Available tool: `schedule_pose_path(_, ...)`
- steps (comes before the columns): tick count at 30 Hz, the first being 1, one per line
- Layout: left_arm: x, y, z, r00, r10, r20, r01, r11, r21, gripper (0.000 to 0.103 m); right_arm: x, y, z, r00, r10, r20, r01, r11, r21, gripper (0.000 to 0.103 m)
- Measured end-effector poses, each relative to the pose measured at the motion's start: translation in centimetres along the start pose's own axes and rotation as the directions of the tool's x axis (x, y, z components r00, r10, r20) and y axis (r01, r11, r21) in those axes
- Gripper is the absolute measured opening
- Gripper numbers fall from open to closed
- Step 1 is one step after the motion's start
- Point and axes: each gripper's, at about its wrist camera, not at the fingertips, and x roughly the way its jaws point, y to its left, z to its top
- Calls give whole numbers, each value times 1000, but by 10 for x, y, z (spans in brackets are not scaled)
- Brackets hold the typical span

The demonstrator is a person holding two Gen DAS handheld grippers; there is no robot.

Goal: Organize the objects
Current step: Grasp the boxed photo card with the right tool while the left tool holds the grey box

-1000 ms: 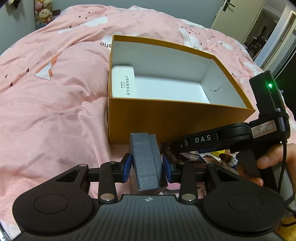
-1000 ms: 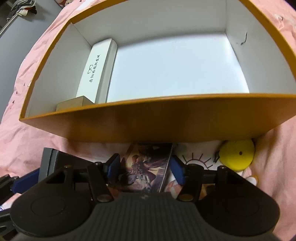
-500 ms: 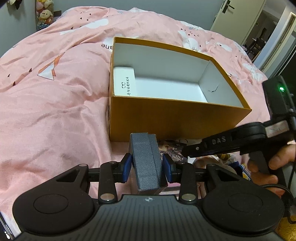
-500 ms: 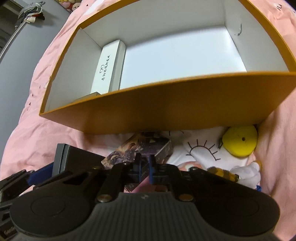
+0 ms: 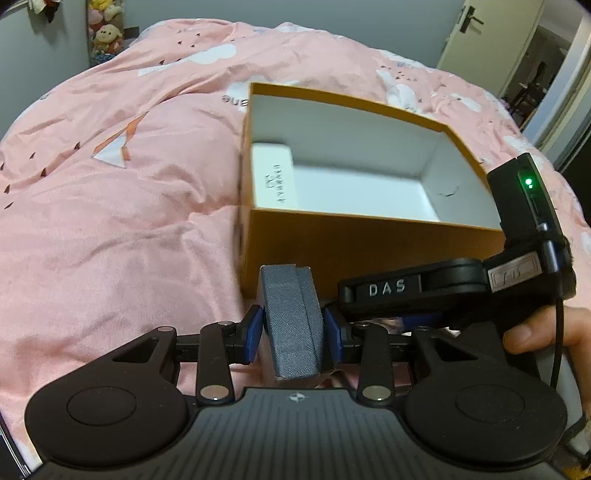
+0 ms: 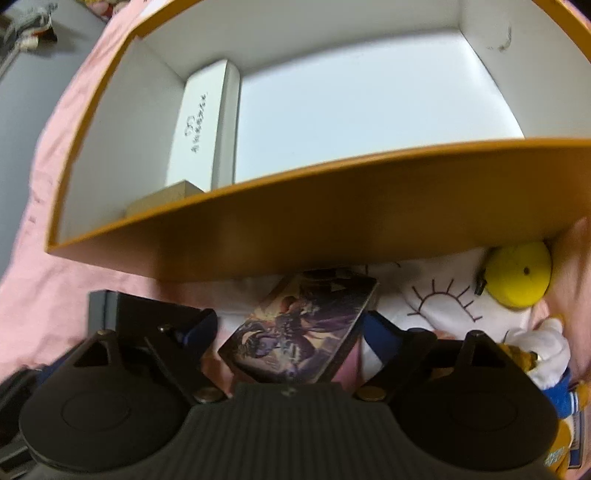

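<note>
My left gripper is shut on a grey fabric-covered case and holds it in front of the orange box. The box is open, white inside, and holds a white carton and a small tan box at its left side. My right gripper is open, its fingers on either side of an illustrated card box lying on the bed just before the orange box's near wall. The right gripper's body shows in the left wrist view.
A yellow round object and a plush toy lie on the pink bedspread right of the card box. A door stands at the far right of the room.
My right gripper was open around the card box, shut half a second ago, and is open around it again, closer in. The left gripper keeps hold of the grey case.
</note>
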Motion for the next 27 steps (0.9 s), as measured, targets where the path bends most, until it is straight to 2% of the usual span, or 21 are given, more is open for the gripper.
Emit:
schedule_pose_path(3,4,5,-1,1000,-6,-18,6,1000,-17,41,5,4,-3,998,-61,3,61,997,-53,80)
schedule_pose_path(9,6,6,-3,999,-30,-27,29,999,-20,41,-12,-10,-12,1000,-22,20,24,997,-72,70)
schedule_pose_path(14,-2,3,-3,999,-36,-18,36,999,-2,41,-39,-21,-25,998,60,30,-57,994,-94,67)
schedule_pose_path(17,-13,-2,0,998,-66,-8,66,998,12,41,-58,-30,-31,993,117,28,-115,990,-81,66)
schedule_pose_path(19,-22,-6,3,996,-94,4,94,995,26,41,-77,-33,-34,989,134,56,-128,987,-99,64)
schedule_pose_path(20,-28,-8,6,994,-109,11,109,993,34,41,-85,-34,-36,989,132,74,-124,986,-107,36)
schedule_pose_path(21,-35,-10,9,992,-128,19,127,991,41,41,-97,-36,-36,984,130,121,-116,987,-115,3)
schedule_pose_path(24,-49,-15,20,985,-170,34,167,984,64,41,-123,-44,-28,966,235,109,-226,970,-92,0)
schedule_pose_path(27,-52,-22,26,981,-193,18,191,977,98,41,-131,-33,-29,980,140,141,-114,977,-179,0)
